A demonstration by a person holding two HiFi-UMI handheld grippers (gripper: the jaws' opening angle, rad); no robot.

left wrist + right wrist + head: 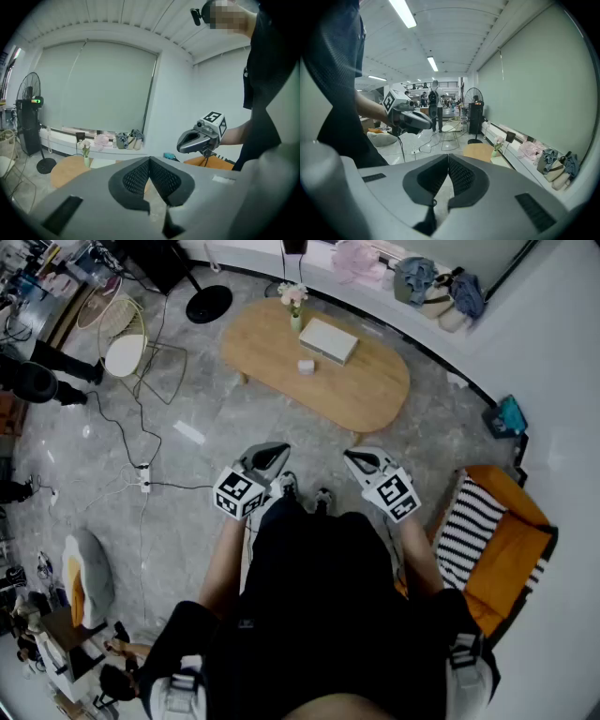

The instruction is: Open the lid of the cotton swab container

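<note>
A small white container [306, 366] stands on the oval wooden table [375, 395], between a flat white box [328, 339] and the table's near edge; it is too small to tell whether it is the cotton swab container or how its lid stands. Both grippers hang in the air in front of the person, well short of the table. My left gripper [269, 459] is shut with nothing in it, jaws pressed together [150, 161]. My right gripper [360, 463] is shut and empty too [447, 159]. Each shows in the other's view: the right gripper [201, 138], the left gripper [410, 119].
A vase of flowers [294, 301] stands at the table's far edge. An orange chair with a striped cushion [497, 540] is at the right. A wire chair [131, 338], a fan base [208, 304] and floor cables with a power strip [143, 479] lie left. Bags [441, 287] sit on the window ledge.
</note>
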